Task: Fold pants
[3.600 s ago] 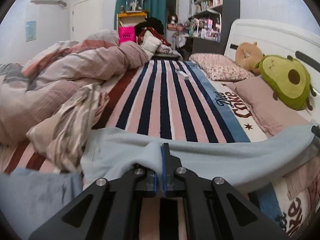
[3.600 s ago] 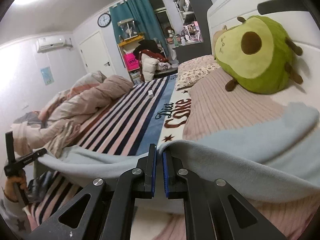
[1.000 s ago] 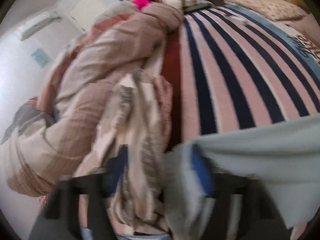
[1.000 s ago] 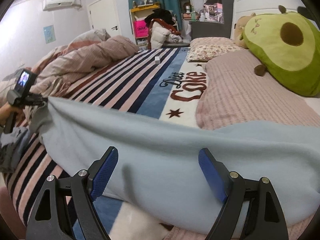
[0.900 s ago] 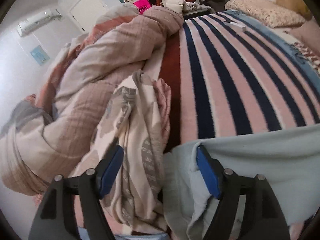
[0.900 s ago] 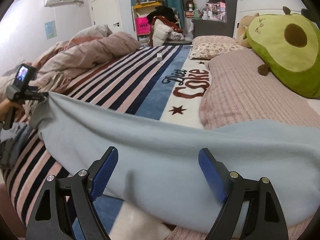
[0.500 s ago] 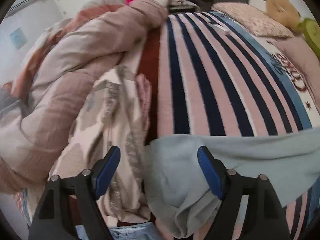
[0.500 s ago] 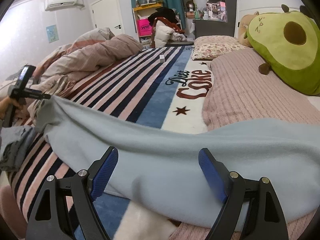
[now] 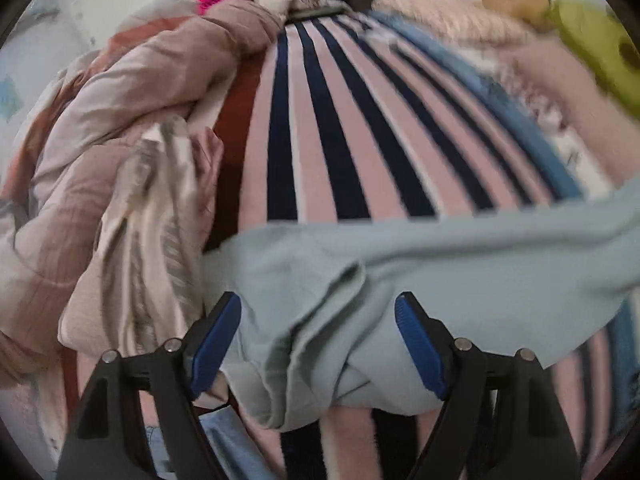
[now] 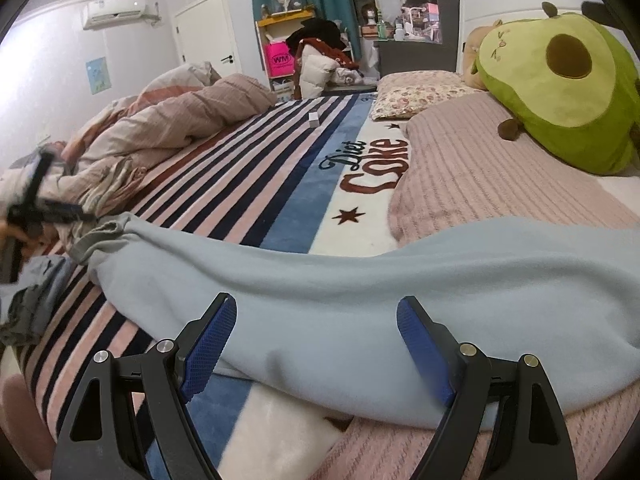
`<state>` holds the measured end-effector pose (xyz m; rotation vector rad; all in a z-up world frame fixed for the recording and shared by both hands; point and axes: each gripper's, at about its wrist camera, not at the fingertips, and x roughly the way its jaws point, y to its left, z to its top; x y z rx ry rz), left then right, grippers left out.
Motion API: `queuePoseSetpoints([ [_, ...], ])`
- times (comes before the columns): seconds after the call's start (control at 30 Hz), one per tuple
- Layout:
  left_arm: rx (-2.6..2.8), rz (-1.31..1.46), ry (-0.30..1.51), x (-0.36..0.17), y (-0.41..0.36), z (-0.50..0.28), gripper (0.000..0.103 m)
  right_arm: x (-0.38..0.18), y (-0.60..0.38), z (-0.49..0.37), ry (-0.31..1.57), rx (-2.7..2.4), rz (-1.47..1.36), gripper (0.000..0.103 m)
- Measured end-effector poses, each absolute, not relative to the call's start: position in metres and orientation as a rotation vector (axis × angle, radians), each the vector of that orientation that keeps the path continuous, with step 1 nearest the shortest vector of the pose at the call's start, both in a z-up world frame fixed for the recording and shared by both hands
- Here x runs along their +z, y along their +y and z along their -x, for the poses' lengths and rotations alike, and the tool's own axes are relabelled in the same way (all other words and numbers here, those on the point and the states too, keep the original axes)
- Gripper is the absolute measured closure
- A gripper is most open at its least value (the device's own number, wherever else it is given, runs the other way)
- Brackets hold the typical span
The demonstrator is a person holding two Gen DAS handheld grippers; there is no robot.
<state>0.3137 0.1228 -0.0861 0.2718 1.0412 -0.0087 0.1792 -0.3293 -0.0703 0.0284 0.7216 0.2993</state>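
- The soft pale blue pants lie flat across the striped pink and navy blanket, so they can be folded.
- Their long side runs across the blanket's stripes, waistband end by the crumpled pink quilt.
- The left gripper is wide apart, holding nothing.
- The right gripper is wide apart too, just above the pants.

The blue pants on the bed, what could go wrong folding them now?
Both grippers, left gripper and right gripper, are open, so nothing holds the blue pants.

1. The bunched end may fold in crooked.
2. That end lies beside the rumpled blanket, which the fingers could grab too.
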Motion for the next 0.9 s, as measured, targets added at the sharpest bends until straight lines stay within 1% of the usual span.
queuePoseSetpoints([
  [0.07, 0.017, -0.308, 1.068, -0.103, 0.119, -0.318, 0.027, -0.07, -0.33, -0.177, 0.724, 0.304, -0.031, 0.023],
  [0.13, 0.065, -0.353, 1.057, -0.113, 0.122, -0.326, 0.034, -0.07, -0.33, -0.175, 0.726, 0.303, -0.025, 0.023],
  [0.2, 0.15, -0.407, 1.013, -0.113, 0.129, -0.332, 0.036, -0.072, -0.33, -0.175, 0.728, 0.297, -0.023, 0.023],
  [0.33, 0.341, -0.453, 0.907, -0.101, 0.157, -0.341, 0.036, -0.074, -0.328, -0.174, 0.729, 0.286, -0.015, 0.023],
  [0.43, 0.382, -0.479, 0.926, -0.108, 0.173, -0.347, 0.036, -0.074, -0.325, -0.176, 0.73, 0.287, -0.016, 0.023],
  [0.53, 0.382, -0.448, 0.912, -0.106, 0.176, -0.342, 0.036, -0.075, -0.322, -0.179, 0.733, 0.287, -0.013, 0.023],
  [0.67, 0.281, -0.365, 0.887, -0.091, 0.16, -0.32, 0.036, -0.074, -0.324, -0.179, 0.74, 0.284, -0.016, 0.023],
  [0.9, 0.008, -0.245, 0.89, -0.07, 0.094, -0.288, 0.034, -0.06, -0.352, -0.162, 0.715, 0.207, -0.003, 0.023],
])
